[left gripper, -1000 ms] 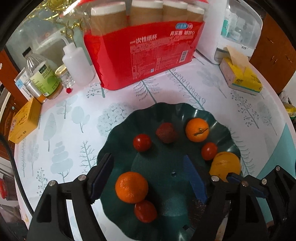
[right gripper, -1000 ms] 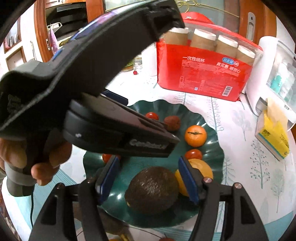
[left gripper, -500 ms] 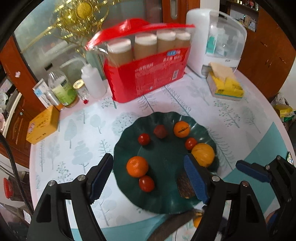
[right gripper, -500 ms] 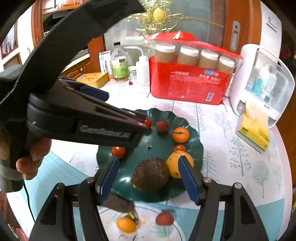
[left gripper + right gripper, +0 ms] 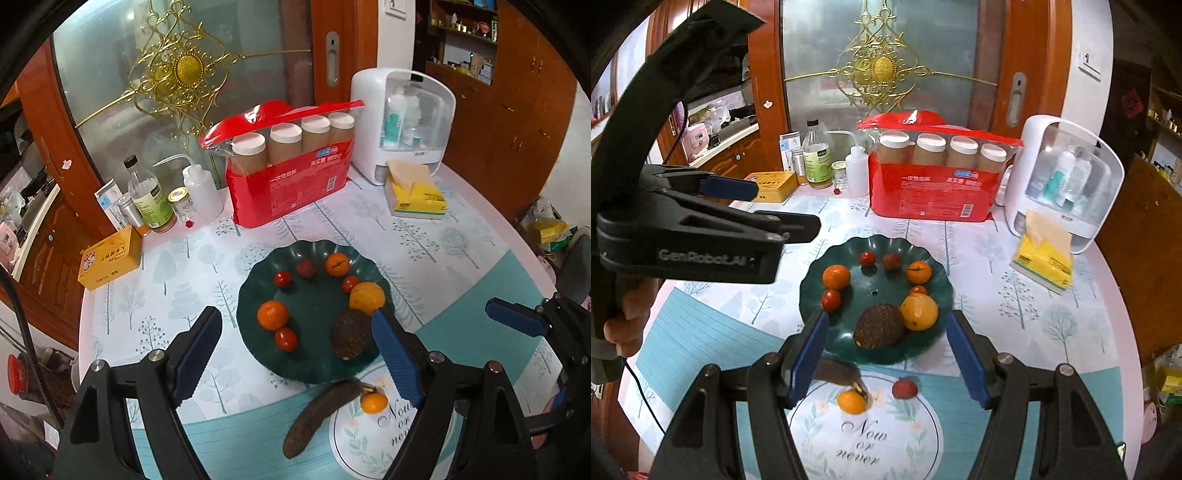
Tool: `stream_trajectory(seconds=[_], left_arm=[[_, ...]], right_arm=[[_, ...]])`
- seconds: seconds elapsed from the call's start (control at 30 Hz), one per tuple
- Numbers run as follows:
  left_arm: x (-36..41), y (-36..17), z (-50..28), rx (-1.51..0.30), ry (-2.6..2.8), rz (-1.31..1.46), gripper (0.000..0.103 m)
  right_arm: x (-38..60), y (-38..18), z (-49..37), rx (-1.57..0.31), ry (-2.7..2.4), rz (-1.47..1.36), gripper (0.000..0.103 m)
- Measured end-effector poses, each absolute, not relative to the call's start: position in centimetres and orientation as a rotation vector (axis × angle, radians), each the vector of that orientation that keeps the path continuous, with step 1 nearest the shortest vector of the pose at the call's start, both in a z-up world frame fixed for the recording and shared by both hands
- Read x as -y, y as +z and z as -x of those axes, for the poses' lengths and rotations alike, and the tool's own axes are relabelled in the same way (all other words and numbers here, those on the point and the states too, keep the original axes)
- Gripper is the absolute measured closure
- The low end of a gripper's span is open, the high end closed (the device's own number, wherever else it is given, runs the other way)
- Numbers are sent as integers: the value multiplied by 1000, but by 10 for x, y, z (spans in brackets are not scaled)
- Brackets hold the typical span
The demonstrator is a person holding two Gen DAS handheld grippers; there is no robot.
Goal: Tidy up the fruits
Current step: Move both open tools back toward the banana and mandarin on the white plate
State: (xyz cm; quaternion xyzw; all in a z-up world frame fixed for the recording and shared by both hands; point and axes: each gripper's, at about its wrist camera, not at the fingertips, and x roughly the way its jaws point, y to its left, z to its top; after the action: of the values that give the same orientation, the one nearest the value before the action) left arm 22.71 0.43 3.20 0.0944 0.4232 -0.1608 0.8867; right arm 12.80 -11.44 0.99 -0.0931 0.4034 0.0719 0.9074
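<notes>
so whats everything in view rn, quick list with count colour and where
plate: 1, dark green, table centre
tangerines: 2, orange, on plate
cherry tomatoes: 3, red, on plate
lychee: 1, dark red, plate's far side
avocado: 1, dark brown, plate's near side
lemon: 1, yellow-orange, beside avocado
mat: 1, white, printed, near edge; holds small orange fruit, red fruit, blackened banana's tip
paper cup pack: 1, red, behind plate
tissue pack: 1, yellow, right
left gripper: opening, empty
right gripper: open, empty

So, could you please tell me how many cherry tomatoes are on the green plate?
3. One sits at the far rim, one at the left edge beside a tangerine, one right of centre behind the yellow fruit. Others may hide behind the avocado.
</notes>
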Motion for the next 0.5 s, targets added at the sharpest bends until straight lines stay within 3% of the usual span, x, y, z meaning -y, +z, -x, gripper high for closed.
stream_trajectory(seconds=[0.23,0.5], left_arm=[[-12,14,-203,-884,-337,-198,19],[-13,-43,-187,-956,-340,-215,19]], right_arm=[[112,7,-111,-841,142,180,36],[117,-39,-107,-919,130,111,36]])
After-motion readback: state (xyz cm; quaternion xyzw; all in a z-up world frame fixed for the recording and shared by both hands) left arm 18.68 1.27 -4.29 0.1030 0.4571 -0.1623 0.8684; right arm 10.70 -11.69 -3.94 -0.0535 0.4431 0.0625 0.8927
